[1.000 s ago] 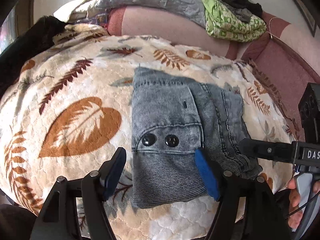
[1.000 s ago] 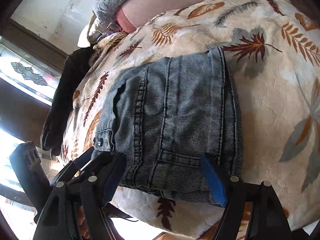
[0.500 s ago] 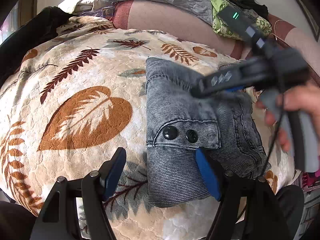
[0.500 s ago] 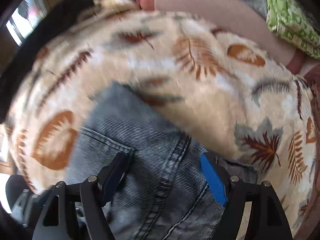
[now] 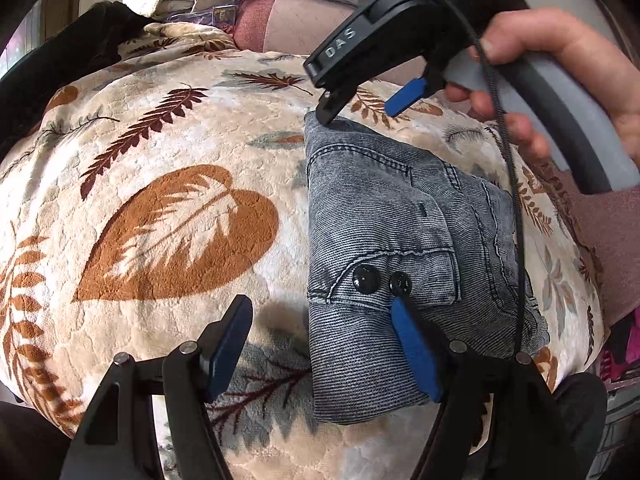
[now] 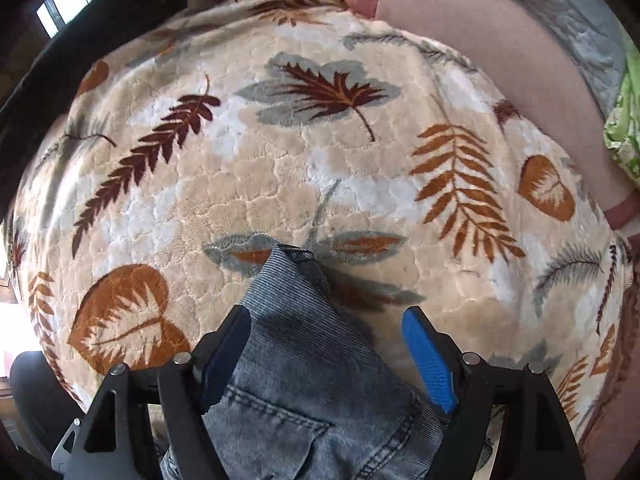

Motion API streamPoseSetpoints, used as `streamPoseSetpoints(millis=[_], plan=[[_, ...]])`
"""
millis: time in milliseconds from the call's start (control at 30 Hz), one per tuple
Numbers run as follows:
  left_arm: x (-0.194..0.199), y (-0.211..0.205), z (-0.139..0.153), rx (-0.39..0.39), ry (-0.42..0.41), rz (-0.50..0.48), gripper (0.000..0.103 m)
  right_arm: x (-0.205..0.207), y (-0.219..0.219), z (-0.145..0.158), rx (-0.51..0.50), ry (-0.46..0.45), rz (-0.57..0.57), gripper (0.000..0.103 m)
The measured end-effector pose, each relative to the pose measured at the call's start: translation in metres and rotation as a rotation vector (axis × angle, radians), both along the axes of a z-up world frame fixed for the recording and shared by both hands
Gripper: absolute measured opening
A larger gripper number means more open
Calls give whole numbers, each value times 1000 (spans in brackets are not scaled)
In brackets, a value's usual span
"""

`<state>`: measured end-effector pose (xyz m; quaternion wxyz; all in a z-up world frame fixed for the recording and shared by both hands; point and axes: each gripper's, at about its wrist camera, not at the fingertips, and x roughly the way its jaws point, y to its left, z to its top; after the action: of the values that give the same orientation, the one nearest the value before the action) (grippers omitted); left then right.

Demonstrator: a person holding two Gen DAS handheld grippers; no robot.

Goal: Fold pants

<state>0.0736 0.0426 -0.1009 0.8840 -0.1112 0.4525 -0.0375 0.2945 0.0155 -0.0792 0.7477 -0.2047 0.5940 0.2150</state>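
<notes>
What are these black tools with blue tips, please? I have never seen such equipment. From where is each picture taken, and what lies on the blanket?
These are hand-held grippers, one in each of a person's hands; no robot arm is involved. Each carries a camera looking forward along its two fingers.

The left wrist view shows the left gripper open above the folded grey denim pants. These lie on a cream leaf-patterned blanket. Farther away you see the right gripper in the person's right hand, one tip at the far corner of the pants.

The right wrist view shows that same right gripper, open, with this corner between its fingers. Nothing is clamped.
</notes>
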Motion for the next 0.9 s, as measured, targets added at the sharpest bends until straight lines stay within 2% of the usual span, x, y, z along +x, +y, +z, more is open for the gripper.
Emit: streamPoseSetpoints(millis=[33, 100, 200, 267, 367, 533, 667, 733, 900], plan=[[-1, -1, 0, 3, -5, 2, 74, 6, 3, -5, 20, 27, -6, 65], [-1, -2, 0, 12, -11, 5, 74, 14, 11, -12, 46, 64, -19, 64], [0, -4, 0, 19, -15, 2, 74, 20, 23, -24, -2, 76, -7, 63], [-2, -3, 1, 13, -16, 2, 74, 18, 28, -27, -1, 98, 13, 31], [-1, -2, 0, 2, -15, 1, 74, 8, 35, -21, -36, 73, 55, 16], [-1, -2, 0, 2, -16, 2, 74, -1, 33, 2, -10, -19, 39, 14], [-1, -3, -1, 4, -18, 7, 74, 3, 27, -20, 10, -22, 11, 14], [-1, -2, -1, -3, -15, 11, 74, 4, 26, -25, 52, -19, -16, 19], [-1, -2, -1, -2, -12, 13, 74, -5, 2, 8, 150, -69, -78, 21]])
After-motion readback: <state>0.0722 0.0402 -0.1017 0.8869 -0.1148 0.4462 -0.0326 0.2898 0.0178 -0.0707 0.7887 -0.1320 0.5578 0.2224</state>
